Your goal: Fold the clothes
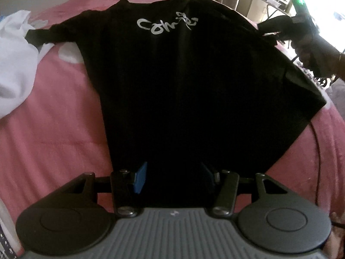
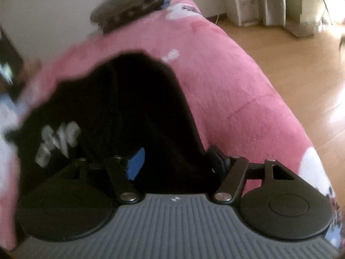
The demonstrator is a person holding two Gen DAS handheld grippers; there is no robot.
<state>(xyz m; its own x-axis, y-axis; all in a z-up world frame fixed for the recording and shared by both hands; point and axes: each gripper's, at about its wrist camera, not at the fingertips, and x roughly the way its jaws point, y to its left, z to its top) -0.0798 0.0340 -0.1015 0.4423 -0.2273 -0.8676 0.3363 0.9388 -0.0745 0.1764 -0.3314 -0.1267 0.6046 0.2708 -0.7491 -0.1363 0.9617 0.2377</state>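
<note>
Close in on the left wrist view: the left gripper [image 1: 173, 178] hangs over the near hem of the black shirt [image 1: 189, 90], jaws apart, dark cloth filling the gap between them. One blue pad [image 1: 140, 178] shows clearly; the other side is lost against the black, so whether the pads press on the hem I cannot tell.

Over on the right wrist view, the right gripper [image 2: 176, 161] sits at a bunched-up part of the shirt [image 2: 133, 108], with cloth between the jaws and a blue pad [image 2: 136, 164] just beside it. The picture is blurred, and a firm clamp cannot be made out here either.

Further out, the shirt lies spread on the pink bed [image 1: 54, 129], chest up, sleeves out to both sides. White script runs across the chest [image 1: 167, 24]; it starts "Com", and the rest is too tangled to read. The right view catches only a smeared fragment of it.

What the left view alone gives: the person's right hand [image 1: 312, 49] holding that gripper at the shirt's far right sleeve, a green light on top, and a white garment [image 1: 15, 64] heaped at the left, touching the other sleeve.

What the right view alone gives: wooden floor [image 2: 291, 64] beside the bed, and a grey folded pile [image 2: 129, 2] at the bed's far end.
</note>
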